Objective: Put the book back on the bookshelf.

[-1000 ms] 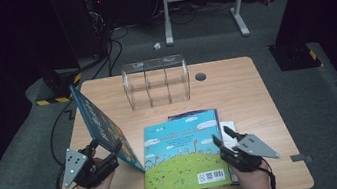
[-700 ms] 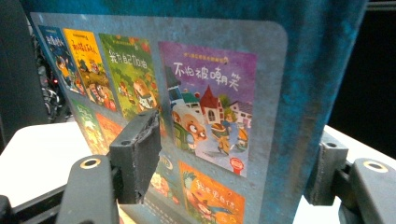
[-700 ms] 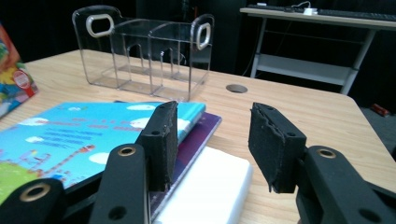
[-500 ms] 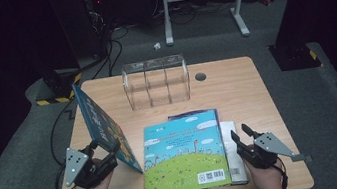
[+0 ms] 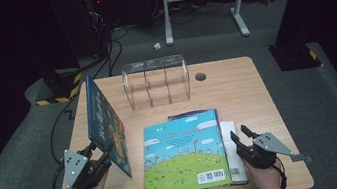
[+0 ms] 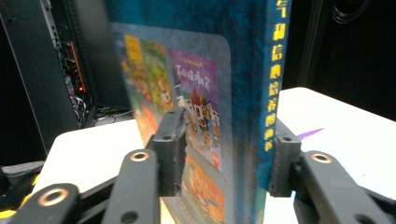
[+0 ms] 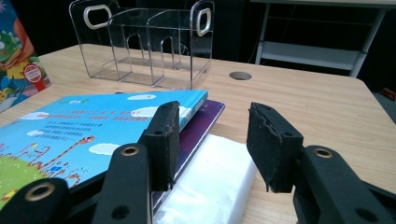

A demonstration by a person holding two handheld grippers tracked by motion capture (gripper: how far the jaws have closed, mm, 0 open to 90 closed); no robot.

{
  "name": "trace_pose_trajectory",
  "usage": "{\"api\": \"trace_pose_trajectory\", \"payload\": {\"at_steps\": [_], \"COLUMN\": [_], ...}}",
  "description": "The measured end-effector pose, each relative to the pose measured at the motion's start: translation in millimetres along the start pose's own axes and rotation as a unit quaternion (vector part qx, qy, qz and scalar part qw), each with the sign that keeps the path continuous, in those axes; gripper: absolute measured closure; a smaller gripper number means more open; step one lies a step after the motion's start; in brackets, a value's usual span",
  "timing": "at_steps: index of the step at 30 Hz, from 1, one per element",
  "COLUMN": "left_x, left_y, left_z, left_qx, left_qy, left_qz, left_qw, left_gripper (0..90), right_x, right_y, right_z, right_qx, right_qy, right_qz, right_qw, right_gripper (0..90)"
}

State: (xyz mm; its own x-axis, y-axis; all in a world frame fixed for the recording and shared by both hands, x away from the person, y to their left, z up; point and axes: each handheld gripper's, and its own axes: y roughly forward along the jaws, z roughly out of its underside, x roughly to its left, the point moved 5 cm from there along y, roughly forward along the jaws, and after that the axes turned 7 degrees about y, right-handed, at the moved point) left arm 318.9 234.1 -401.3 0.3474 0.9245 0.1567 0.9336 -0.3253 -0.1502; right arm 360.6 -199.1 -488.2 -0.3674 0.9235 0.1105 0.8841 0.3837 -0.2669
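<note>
Since a second ago, the right gripper has dropped from above the flat book to the table beside the pile's right edge.

Jaws of the left gripper have just been closing on the upright blue book, spine against one pad, cover at the other; it stands on edge at the table's left, long axis pointing away toward the clear rack. Right jaws stand apart, empty, aimed along the white booklet under the flat book's right side, which lies just left of them.
</note>
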Motion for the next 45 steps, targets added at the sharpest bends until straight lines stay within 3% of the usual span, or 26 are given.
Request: {"api": "trace_pose_trajectory", "payload": {"at_steps": [13, 19, 24, 30, 34, 38, 42, 45], "left_x": [7.9, 12.4, 16.2, 19.8, 24.7, 31.5, 32.2, 29.1], "left_y": [-2.3, -1.7, -1.5, 0.3, 1.5, 5.0, 8.0, 9.9], "left_z": [0.2, 0.3, 1.0, -0.5, -0.2, -0.4, 0.2, -1.7], "left_qx": [-0.002, -0.004, -0.008, -0.003, -0.005, 0.000, 0.002, 0.006], "left_qy": [-0.001, -0.009, -0.009, -0.002, -0.015, -0.037, -0.022, -0.007], "left_qz": [-0.015, -0.001, -0.008, 0.016, 0.020, 0.046, 0.049, 0.033], "left_qw": [0.9999, 1.0000, 0.9999, 0.9999, 0.9997, 0.9983, 0.9986, 0.9994], "left_gripper": [64.0, 64.5, 66.5, 69.0, 74.1, 72.6, 75.3, 77.6], "right_x": [-0.1, -0.8, -0.3, -3.2, -7.5, -11.9, -13.4, -13.9], "right_y": [-1.7, -2.7, -2.1, -5.5, -10.5, -11.5, -11.6, -12.8], "right_z": [-1.2, -0.7, 0.5, 1.4, 0.3, 5.3, 9.3, 10.7], "right_qx": [0.000, 0.004, 0.007, 0.013, 0.012, 0.024, 0.030, 0.032], "right_qy": [0.001, 0.003, 0.003, 0.003, 0.008, 0.014, 0.015, 0.016], "right_qz": [0.005, 0.004, 0.003, 0.007, 0.013, 0.018, 0.021, 0.023], "right_qw": [1.0000, 1.0000, 1.0000, 0.9999, 0.9998, 0.9995, 0.9992, 0.9991], "right_gripper": [56.6, 56.3, 56.4, 56.8, 56.7, 53.1, 51.7, 51.7]}}
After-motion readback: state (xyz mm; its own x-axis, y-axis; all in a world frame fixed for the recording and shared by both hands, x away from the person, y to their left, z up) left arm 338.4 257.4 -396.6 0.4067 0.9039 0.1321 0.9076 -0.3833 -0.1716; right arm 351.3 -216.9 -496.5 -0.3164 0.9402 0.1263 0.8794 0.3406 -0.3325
